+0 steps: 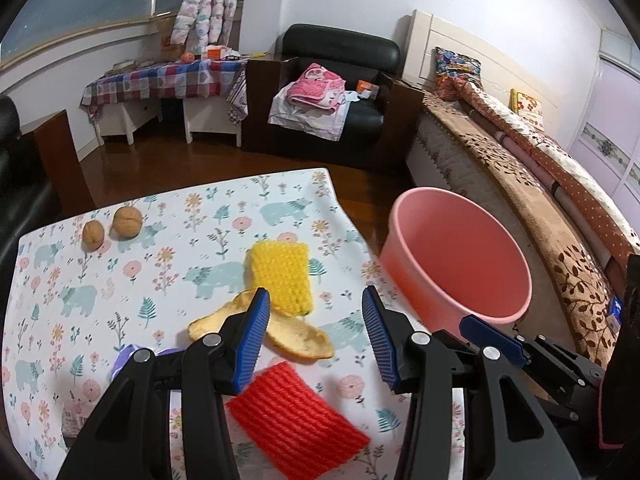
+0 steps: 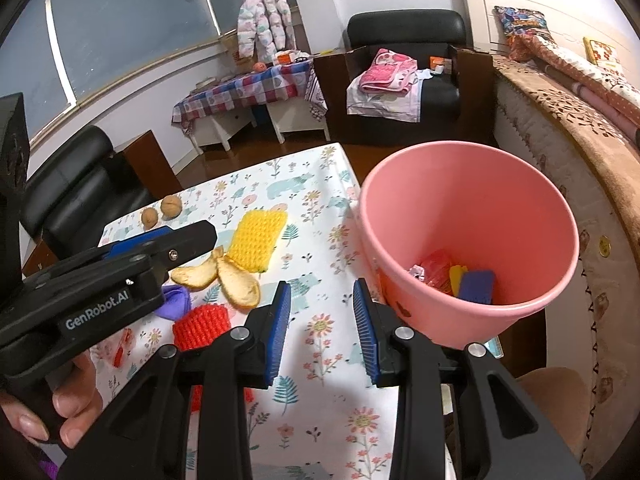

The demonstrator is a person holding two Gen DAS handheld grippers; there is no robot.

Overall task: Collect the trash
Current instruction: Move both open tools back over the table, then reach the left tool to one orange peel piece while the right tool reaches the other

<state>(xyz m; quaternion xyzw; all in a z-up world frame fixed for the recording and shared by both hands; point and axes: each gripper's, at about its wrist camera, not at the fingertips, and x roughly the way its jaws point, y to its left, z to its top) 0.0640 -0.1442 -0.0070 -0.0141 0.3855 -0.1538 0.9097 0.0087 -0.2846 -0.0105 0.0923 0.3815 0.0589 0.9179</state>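
My left gripper (image 1: 316, 320) is open and empty, hovering above an orange peel (image 1: 298, 334) on the floral tablecloth (image 1: 120, 280). A yellow knitted pad (image 1: 282, 280) lies just beyond the peel and a red knitted pad (image 1: 296, 428) lies nearer, under the gripper. My right gripper (image 2: 322, 316) is open and empty above the table, just left of the pink bin (image 2: 472, 240), which holds red, yellow and blue scraps. The right wrist view shows the peel (image 2: 236, 284), yellow pad (image 2: 258, 240), red pad (image 2: 202, 326) and a purple scrap (image 2: 174, 300) beside the left gripper's body.
Two walnuts (image 1: 110, 226) sit at the table's far left. The pink bin (image 1: 456, 268) stands off the table's right edge, next to a bed (image 1: 540, 200). A black armchair (image 1: 332, 88) and a checked side table (image 1: 160, 80) stand across the wooden floor.
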